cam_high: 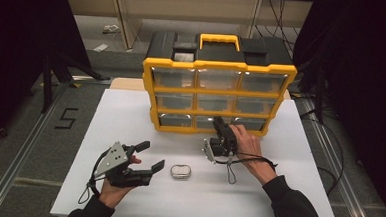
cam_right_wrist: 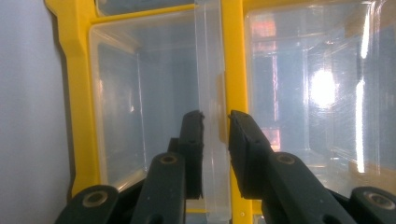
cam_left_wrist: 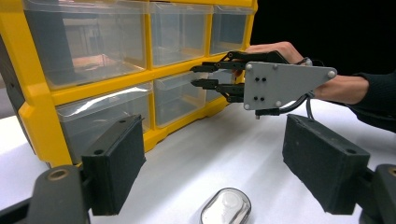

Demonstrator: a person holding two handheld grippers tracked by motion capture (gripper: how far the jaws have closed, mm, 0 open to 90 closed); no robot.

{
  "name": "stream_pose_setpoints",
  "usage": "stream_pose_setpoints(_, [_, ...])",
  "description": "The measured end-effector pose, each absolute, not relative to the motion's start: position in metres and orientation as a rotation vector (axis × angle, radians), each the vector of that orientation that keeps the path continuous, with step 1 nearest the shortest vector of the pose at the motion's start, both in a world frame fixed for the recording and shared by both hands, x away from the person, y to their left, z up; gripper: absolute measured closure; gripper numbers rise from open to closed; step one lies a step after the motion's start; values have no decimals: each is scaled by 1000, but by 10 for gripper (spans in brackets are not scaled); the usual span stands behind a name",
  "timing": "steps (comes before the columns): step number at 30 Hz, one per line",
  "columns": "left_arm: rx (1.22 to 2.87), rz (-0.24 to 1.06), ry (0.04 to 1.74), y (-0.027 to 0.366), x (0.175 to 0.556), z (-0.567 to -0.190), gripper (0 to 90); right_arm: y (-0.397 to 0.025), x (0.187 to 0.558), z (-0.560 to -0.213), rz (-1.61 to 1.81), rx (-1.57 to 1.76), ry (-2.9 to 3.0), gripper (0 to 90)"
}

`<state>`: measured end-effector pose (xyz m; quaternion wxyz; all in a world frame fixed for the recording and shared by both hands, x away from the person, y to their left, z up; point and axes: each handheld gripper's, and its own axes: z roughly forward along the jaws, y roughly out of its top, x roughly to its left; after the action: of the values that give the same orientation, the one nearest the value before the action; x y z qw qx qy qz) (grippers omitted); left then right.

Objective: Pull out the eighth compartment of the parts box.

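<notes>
The right tongs (cam_high: 220, 124) reach, in the high view, into the bottom row of the yellow drawer organizer (cam_high: 216, 97), which stands at the far edge of the white bench (cam_high: 130, 120). They sit at the bottom middle drawer (cam_high: 208, 122), with the hand close behind them. The left tongs (cam_high: 151, 156) hover spread and empty near the front left corner of the bench, and a small oval tin (cam_high: 180, 171) lies just beside them toward the middle of the front edge.

From the left gripper view, the left tongs (cam_left_wrist: 219, 168) stand wide apart above the tin (cam_left_wrist: 226, 211). Farther off, the right tongs (cam_left_wrist: 201, 77) show narrowed at the organizer's (cam_left_wrist: 42, 126) lower drawers.

In the right gripper view, the right tongs (cam_right_wrist: 215, 126) straddle the clear pull tab (cam_right_wrist: 212, 116) of the drawer. The left pad looks to be touching it, while a thin gap remains on the right, so they are nearly but not fully pinched on it.

To do this step well, I judge the tongs should first squeeze firmly on the tab. The pull should then run straight back along the drawer's slide, level with the bench, since clear plastic is slippery. The left tongs could brace the organizer if it starts to drag forward.
</notes>
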<state>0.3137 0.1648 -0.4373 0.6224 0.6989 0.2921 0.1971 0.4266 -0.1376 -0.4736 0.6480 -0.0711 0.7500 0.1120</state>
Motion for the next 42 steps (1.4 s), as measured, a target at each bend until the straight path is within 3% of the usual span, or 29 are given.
stream_pose_setpoints(42, [1610,460,681,165,315,-438,200,-144,388,-477,259,-231,1714,773])
